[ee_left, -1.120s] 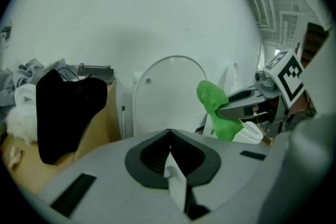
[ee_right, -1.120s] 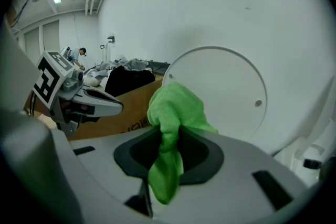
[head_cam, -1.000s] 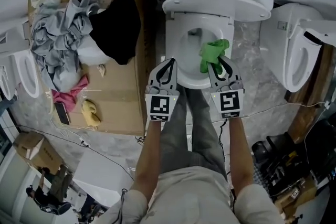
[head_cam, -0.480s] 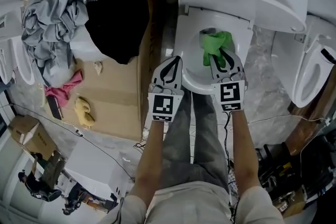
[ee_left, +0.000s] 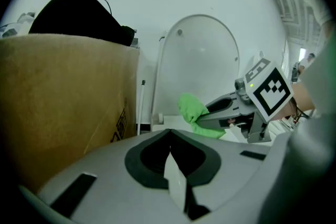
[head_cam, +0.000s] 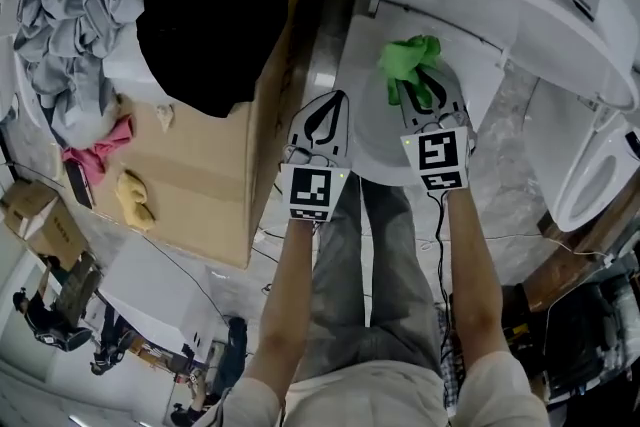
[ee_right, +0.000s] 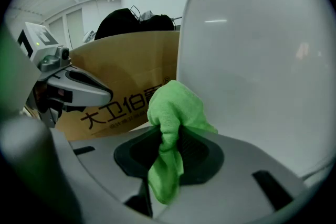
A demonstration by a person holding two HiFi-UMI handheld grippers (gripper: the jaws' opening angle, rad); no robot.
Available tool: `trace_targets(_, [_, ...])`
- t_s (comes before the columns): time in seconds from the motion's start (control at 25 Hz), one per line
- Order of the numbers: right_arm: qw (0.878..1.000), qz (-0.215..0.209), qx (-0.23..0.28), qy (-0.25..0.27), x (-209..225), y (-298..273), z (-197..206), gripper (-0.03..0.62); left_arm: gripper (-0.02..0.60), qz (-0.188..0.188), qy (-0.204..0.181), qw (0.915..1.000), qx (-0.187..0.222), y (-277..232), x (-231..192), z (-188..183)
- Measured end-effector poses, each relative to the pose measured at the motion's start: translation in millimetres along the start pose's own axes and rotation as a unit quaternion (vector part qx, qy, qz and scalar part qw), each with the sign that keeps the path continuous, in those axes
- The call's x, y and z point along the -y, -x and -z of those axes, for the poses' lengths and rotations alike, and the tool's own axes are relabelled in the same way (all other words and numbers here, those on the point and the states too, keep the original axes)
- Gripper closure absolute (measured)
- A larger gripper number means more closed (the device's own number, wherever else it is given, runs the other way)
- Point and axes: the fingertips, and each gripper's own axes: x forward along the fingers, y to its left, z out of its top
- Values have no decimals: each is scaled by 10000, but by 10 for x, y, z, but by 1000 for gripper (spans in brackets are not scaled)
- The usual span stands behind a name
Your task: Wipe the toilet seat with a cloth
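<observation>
Green cloth [head_cam: 408, 55] is clamped in the right gripper [head_cam: 422, 85]; the left gripper [head_cam: 337, 99] is closed, empty. Cloth is best pressed flat onto the toilet seat [head_cam: 372, 155] beneath its tips.

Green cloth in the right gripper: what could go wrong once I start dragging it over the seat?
1. The right gripper pinches only a fold of the green cloth. The rest bunches past the tips, so drag on the toilet seat might pull it free.
2. Bunched like this, it may wipe only a narrow strip.
3. The left gripper, shut and empty, sits close to the cardboard box and could bump it.
</observation>
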Motion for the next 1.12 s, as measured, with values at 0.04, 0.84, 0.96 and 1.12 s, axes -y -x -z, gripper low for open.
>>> trace_targets(0.04, [10000, -41, -42, 2, 29, -59, 21, 497, 569, -40, 21, 10000, -6, -26, -10, 18])
trace_targets(0.84, [9901, -660, -350, 1191, -143, -1008, 185, 496, 569, -586, 365, 9975, -121, -18, -124, 346])
trace_targets(0.96, [9903, -626, -283, 1210, -148, -1009, 180, 497, 569, -638, 431, 9969, -141, 43, -120, 424])
trace_targets(1.12, [9859, -725, -366, 1464, -250, -1010, 220, 497, 569, -695, 521, 9961, -125, 133, -115, 499])
